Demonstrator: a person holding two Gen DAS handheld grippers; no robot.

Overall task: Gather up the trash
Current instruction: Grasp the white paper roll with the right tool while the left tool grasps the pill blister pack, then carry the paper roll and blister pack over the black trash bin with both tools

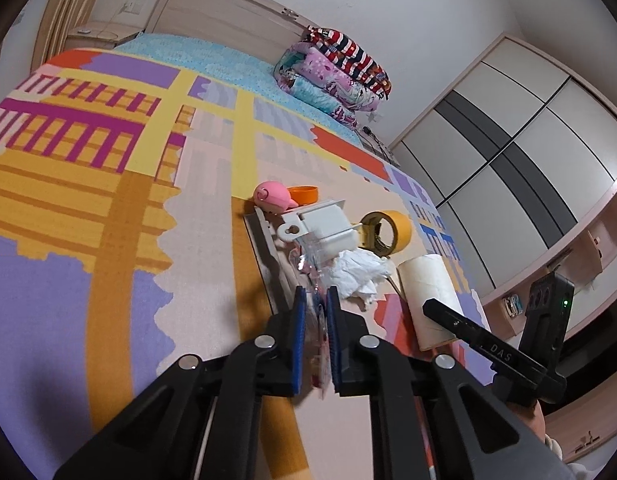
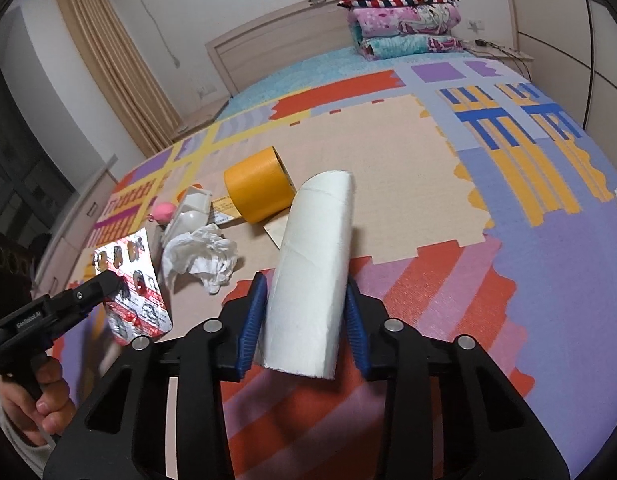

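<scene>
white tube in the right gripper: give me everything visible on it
The white tube is a bare cardboard-looking roll core, matte white, with a faint spiral seam and a slightly ragged near rim. It looks somewhat flattened rather than round. It sits between the blue pads of the right gripper, tilted up and away from the camera; both pads appear to touch its sides near the lower end. It appears lifted off the patterned bedspread. Nothing else touches it.
</scene>
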